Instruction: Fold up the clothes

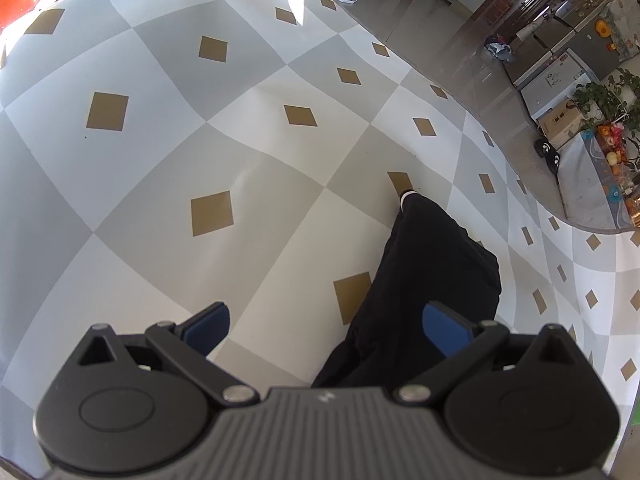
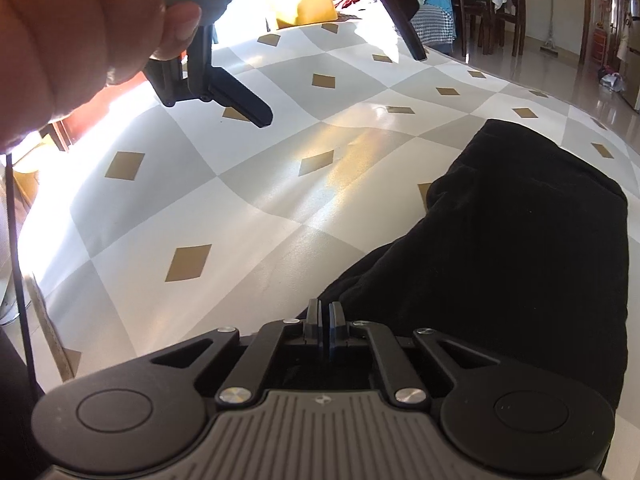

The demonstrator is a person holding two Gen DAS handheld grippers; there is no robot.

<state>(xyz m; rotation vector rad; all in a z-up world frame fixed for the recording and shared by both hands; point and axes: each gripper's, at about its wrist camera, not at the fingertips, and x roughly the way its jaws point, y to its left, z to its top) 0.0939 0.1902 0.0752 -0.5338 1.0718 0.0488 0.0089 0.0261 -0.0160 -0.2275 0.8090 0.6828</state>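
Observation:
A black garment (image 1: 432,264) lies bunched on the checkered table cover (image 1: 160,160), with a small white tag (image 1: 406,196) at its far tip. My left gripper (image 1: 326,326) is open and hangs above the table. Its right blue pad (image 1: 444,326) is over the cloth and its left pad (image 1: 208,326) over bare cover; nothing is between them. In the right wrist view the garment (image 2: 520,220) fills the right side. My right gripper (image 2: 324,316) is shut at the garment's near left edge, pinching the cloth. The left gripper (image 2: 342,88) shows at top left, held by a hand (image 2: 80,32).
The table's curved edge (image 1: 500,152) runs along the right, with shiny floor beyond. Cardboard boxes (image 1: 560,120), plants and a low stand (image 1: 592,184) sit on that side. Dark chairs (image 2: 492,12) and a second table stand at the back. A yellow object (image 2: 312,12) lies past the far edge.

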